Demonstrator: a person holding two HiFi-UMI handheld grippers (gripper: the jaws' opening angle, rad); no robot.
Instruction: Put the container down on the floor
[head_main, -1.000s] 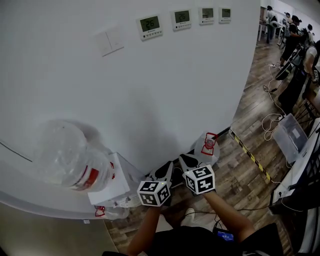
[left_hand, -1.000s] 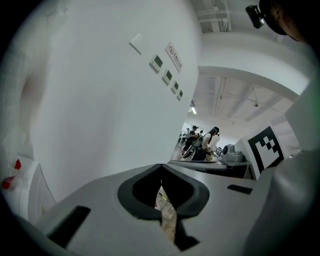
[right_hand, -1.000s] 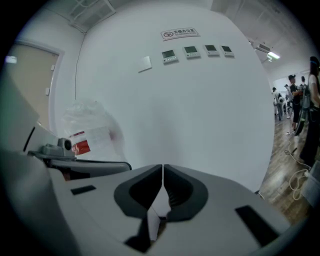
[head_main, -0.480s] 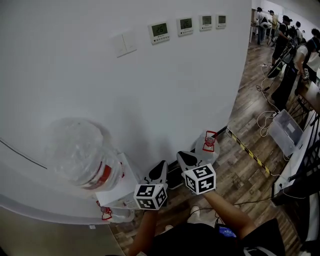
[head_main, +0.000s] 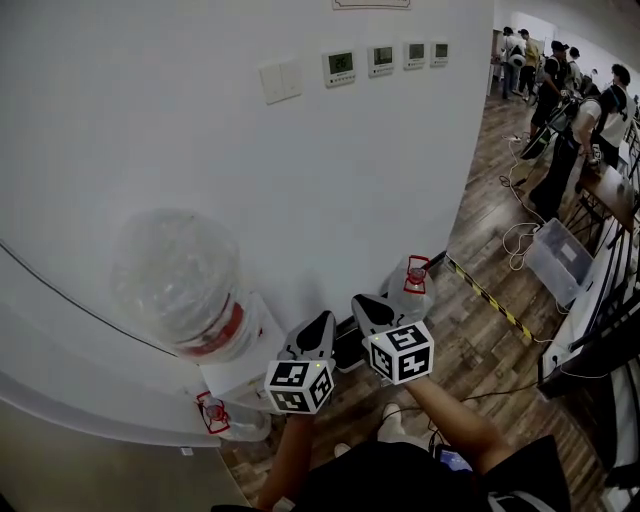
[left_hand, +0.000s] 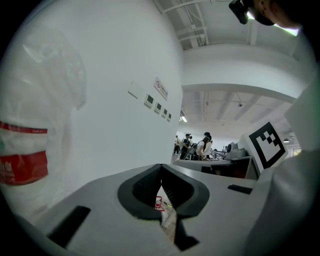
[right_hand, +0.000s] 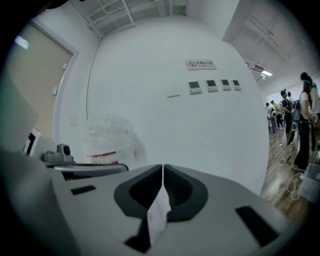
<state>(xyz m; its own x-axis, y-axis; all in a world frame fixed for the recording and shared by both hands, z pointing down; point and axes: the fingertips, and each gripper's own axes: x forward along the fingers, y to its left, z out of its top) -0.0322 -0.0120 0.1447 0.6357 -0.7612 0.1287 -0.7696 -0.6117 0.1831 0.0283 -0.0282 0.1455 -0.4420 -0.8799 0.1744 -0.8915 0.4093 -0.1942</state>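
A clear water container (head_main: 412, 290) with a red cap and handle stands on the wooden floor against the white wall, just beyond my right gripper (head_main: 362, 305). That gripper is shut and holds nothing; its jaws meet in the right gripper view (right_hand: 163, 170). My left gripper (head_main: 322, 325) hangs beside it, also shut and empty (left_hand: 161, 170). A big clear bottle (head_main: 180, 285) with a red label sits upside down on a white dispenser (head_main: 240, 365) to the left, and shows in both gripper views (left_hand: 35, 130) (right_hand: 110, 142).
Another container with a red handle (head_main: 230, 420) lies at the dispenser's foot. A yellow-black strip (head_main: 490, 300), cables and a clear plastic box (head_main: 560, 260) are on the floor to the right. People stand at the far right. Thermostats (head_main: 380, 58) hang on the wall.
Both grippers have risen together away from the floor and stayed shut. The container by the wall has not moved. More of the dispenser and upper wall is now in view.
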